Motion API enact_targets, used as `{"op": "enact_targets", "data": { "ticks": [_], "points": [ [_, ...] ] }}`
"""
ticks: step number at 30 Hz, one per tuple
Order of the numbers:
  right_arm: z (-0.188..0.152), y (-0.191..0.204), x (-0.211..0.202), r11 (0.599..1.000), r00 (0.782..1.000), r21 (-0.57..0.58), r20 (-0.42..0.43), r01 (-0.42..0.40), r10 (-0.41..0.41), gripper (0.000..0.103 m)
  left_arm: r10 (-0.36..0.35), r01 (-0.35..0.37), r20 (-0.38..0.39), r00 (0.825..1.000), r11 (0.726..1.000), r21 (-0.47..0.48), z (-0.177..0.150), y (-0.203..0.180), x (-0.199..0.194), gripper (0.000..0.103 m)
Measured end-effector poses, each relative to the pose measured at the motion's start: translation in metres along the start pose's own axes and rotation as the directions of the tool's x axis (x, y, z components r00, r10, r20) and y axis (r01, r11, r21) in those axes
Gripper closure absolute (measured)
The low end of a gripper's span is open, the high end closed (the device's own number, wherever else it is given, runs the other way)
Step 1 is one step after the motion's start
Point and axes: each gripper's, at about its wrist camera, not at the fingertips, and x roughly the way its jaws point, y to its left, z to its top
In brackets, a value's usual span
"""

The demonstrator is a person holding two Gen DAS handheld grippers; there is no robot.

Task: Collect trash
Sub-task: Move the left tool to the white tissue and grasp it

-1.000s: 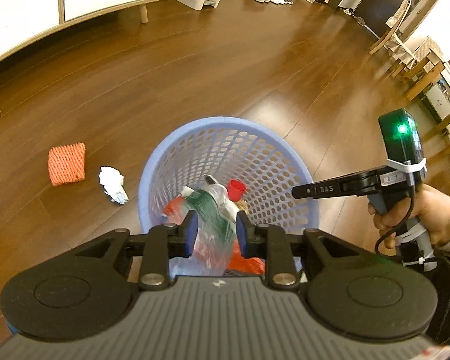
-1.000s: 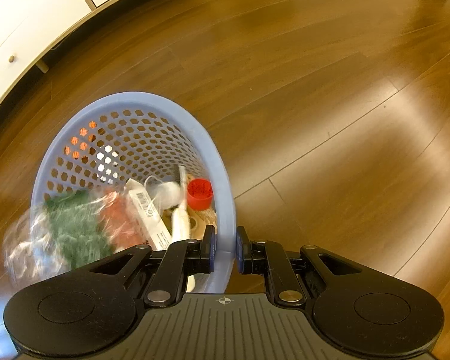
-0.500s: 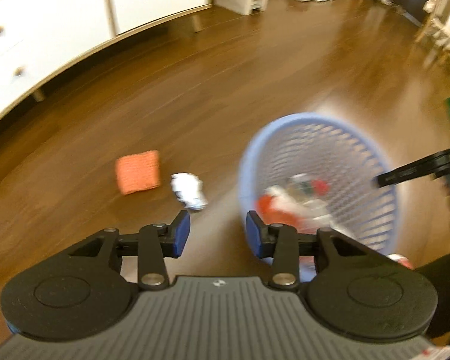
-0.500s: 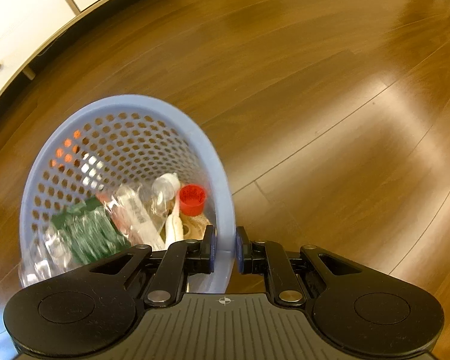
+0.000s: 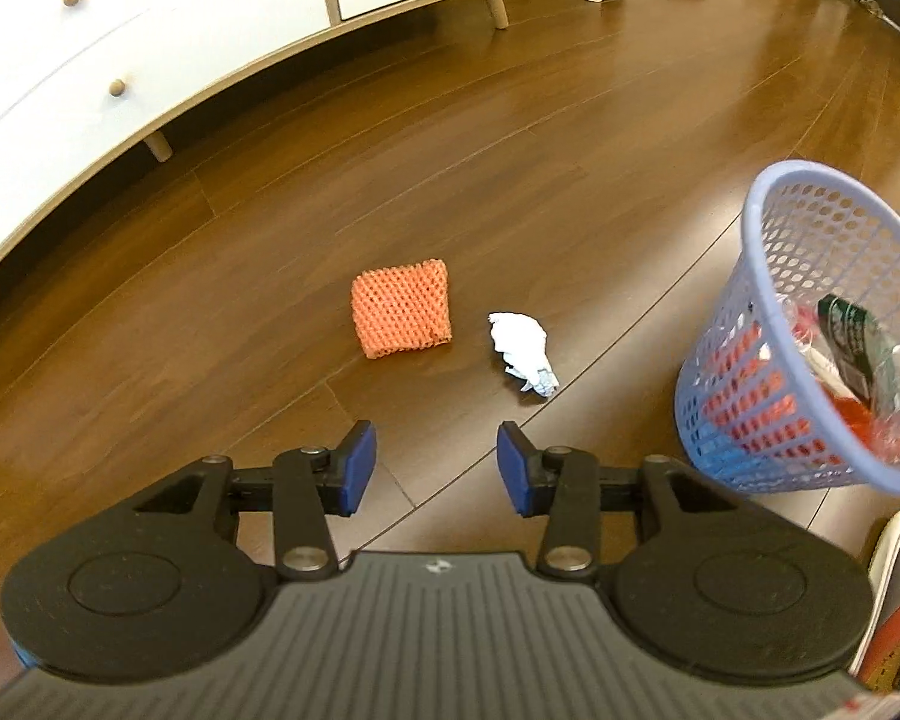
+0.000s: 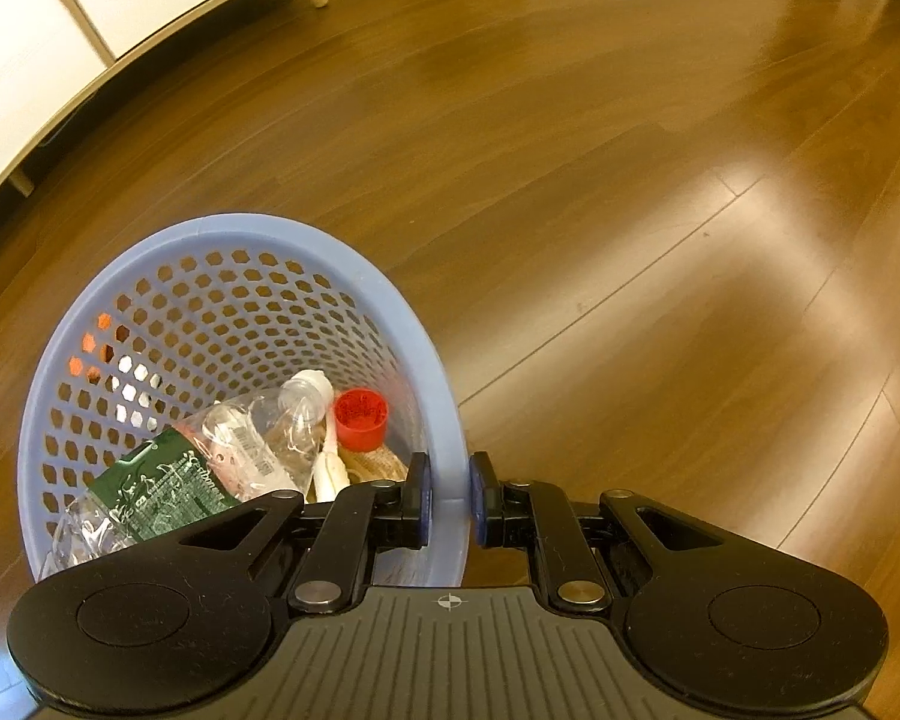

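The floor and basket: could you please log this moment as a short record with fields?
left gripper: open, empty, above the floor
right gripper: shut on the basket rim
in basket: bottle, red cap, other trash
on floor: orange net, paper wad, side by side, apart
nearest left gripper: paper wad

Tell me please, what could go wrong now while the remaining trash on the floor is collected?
1. The right gripper pinches only the rim of the blue perforated plastic basket, which looks tilted; the crushed clear plastic bottle might spill.
2. The open left gripper may crush or drop the crumpled white paper.
3. The orange foam net sleeve lies close beside it and could be nudged away.
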Motion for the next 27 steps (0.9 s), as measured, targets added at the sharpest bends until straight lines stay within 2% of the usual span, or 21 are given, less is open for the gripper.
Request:
{"op": "enact_targets", "data": {
  "ticks": [10,14,18,27],
  "points": [
    [-0.004,-0.007,-0.003,0.993,1.0,0.114,0.012,0.025,-0.027,0.093,-0.055,0.052,0.017,0.998,0.989,0.135,0.011,-0.033,0.06,0.063],
    [-0.008,-0.003,-0.003,0.985,0.999,0.167,0.01,0.034,-0.036,0.094,-0.1,0.1,-0.001,0.995,0.987,0.125,0.017,-0.044,0.093,0.063],
    [-0.012,0.005,-0.005,0.986,0.999,0.165,0.009,0.035,-0.037,0.094,-0.149,0.151,-0.027,0.988,0.985,0.078,0.023,-0.052,0.128,0.063],
    [-0.023,0.006,-0.011,0.984,1.0,0.177,-0.024,-0.007,0.011,0.094,-0.13,0.135,-0.073,0.989,0.989,0.064,0.031,-0.072,0.179,0.063]
  ]
}}
